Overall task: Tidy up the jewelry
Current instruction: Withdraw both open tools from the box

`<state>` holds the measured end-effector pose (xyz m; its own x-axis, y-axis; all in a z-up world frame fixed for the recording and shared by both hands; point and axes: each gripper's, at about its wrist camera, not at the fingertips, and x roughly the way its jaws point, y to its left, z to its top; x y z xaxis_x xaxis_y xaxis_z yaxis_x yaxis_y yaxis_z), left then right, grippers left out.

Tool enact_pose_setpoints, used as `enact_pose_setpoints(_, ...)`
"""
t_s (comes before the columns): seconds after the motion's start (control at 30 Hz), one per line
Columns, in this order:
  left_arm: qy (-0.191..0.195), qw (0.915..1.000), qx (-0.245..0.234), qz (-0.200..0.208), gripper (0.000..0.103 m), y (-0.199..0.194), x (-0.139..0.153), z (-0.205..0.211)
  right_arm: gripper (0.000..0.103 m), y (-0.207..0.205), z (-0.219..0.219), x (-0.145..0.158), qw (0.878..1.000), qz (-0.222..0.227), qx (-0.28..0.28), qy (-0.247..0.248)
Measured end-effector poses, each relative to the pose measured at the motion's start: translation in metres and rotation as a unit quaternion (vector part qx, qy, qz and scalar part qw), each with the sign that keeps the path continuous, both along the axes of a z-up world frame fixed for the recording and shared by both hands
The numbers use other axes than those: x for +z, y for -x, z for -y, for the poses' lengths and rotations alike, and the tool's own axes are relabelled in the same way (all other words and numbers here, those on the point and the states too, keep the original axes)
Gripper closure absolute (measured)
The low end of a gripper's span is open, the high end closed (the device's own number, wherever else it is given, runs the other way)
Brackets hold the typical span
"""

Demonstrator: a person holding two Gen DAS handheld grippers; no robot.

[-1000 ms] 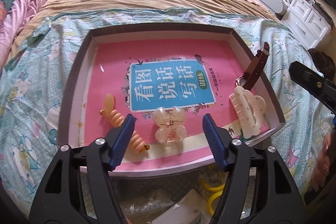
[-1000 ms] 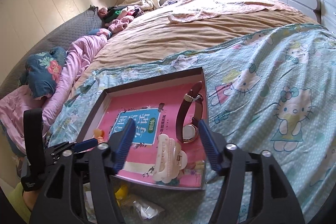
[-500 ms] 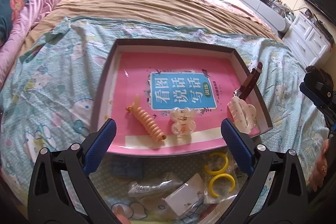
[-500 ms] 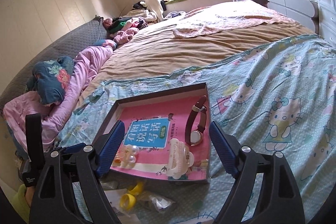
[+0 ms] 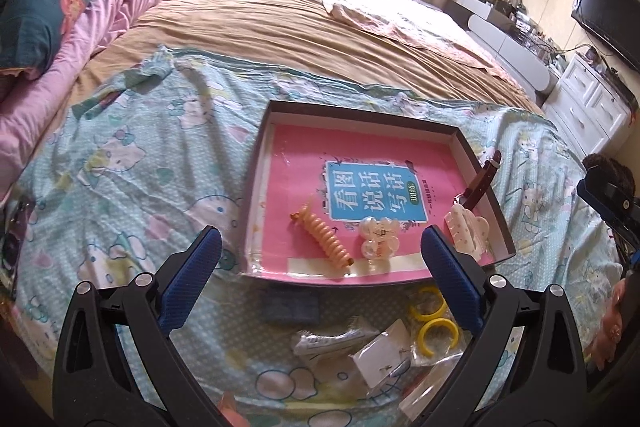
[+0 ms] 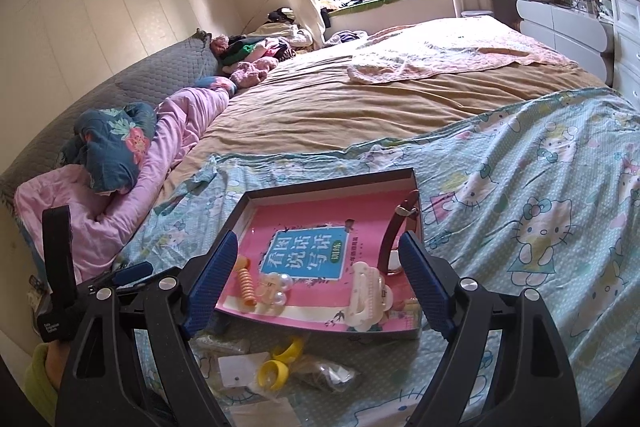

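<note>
A dark-rimmed tray (image 5: 484, 167) with a pink book as its floor lies on the bed; it also shows in the right wrist view (image 6: 332, 186). In it lie an orange spiral hair clip (image 5: 326, 239), a clear pearly claw clip (image 5: 379, 239), a white claw clip (image 5: 467, 229) and a brown-strap watch (image 5: 482, 183). My left gripper (image 5: 320, 279) is open and empty, raised above the tray's near edge. My right gripper (image 6: 320, 287) is open and empty, held above the tray's near right.
Loose items lie on the Hello Kitty sheet (image 5: 120, 187) in front of the tray: yellow rings (image 5: 434, 319), small plastic bags and a white card (image 5: 384, 355), a blue patch (image 5: 290, 307). Pink and blue bedding (image 6: 132, 167) is piled at the left. Drawers (image 5: 592, 103) stand at the right.
Both grippers opened wider and pulled back and up from the tray. The pearly clip stays in the tray where the left gripper was.
</note>
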<state>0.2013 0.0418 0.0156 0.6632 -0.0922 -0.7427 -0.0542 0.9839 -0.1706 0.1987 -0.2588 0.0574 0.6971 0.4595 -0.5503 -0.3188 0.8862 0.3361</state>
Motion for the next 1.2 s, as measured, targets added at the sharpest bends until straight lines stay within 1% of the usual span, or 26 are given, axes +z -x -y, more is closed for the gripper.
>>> enact_pose_setpoints(0.53,0.009,0.9996,0.021,0.015,0.01,0.035,0.006,-0.026,0.021,0.029,-0.028,0.015,0.999,0.014,0.03,0.016)
enact_pose_setpoints(0.97,0.005,0.9995,0.028,0.014,0.01,0.057,0.003,-0.036,0.021,0.048,-0.043,0.013,0.998,0.009,0.051,0.028)
enact_pose_setpoints(1.2,-0.001,0.9996,0.027,0.006,0.01,0.067,-0.005,-0.037,0.021,0.057,-0.048,0.007,0.997,0.0,0.059,0.04)
